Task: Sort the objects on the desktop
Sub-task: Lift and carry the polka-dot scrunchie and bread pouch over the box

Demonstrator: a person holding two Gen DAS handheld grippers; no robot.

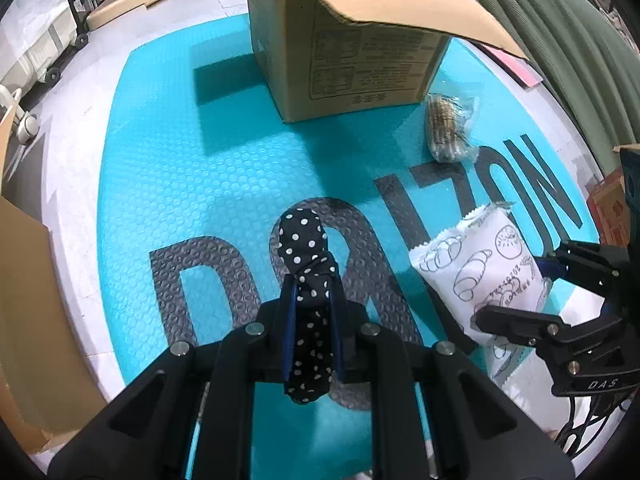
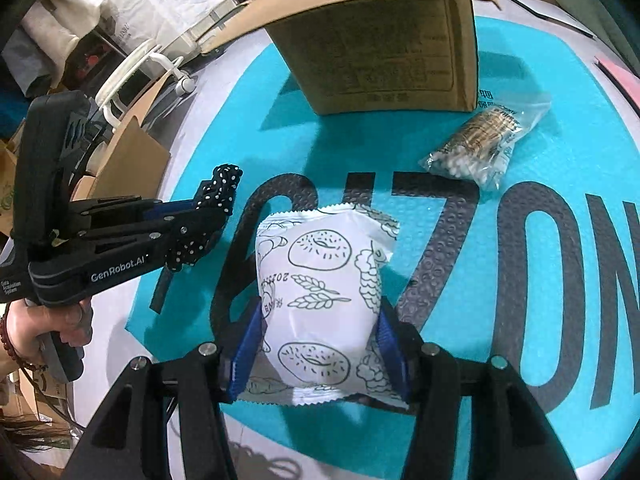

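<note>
My left gripper (image 1: 314, 288) is shut on a black polka-dot cloth item (image 1: 308, 280) and holds it above the teal mat (image 1: 180, 152); it also shows in the right wrist view (image 2: 216, 200). My right gripper (image 2: 320, 312) is closed around a white bread packet (image 2: 324, 292) printed with pastry drawings, blue pads pressing both sides; the packet also shows in the left wrist view (image 1: 484, 264). An open cardboard box (image 1: 348, 52) stands at the far side of the mat, also seen in the right wrist view (image 2: 388, 52).
A clear bag of cotton swabs (image 2: 480, 144) lies on the mat right of the box, also in the left wrist view (image 1: 448, 128). Cardboard pieces (image 1: 24, 300) stand at the left edge. A green ribbed cover (image 1: 568, 40) rises at the right.
</note>
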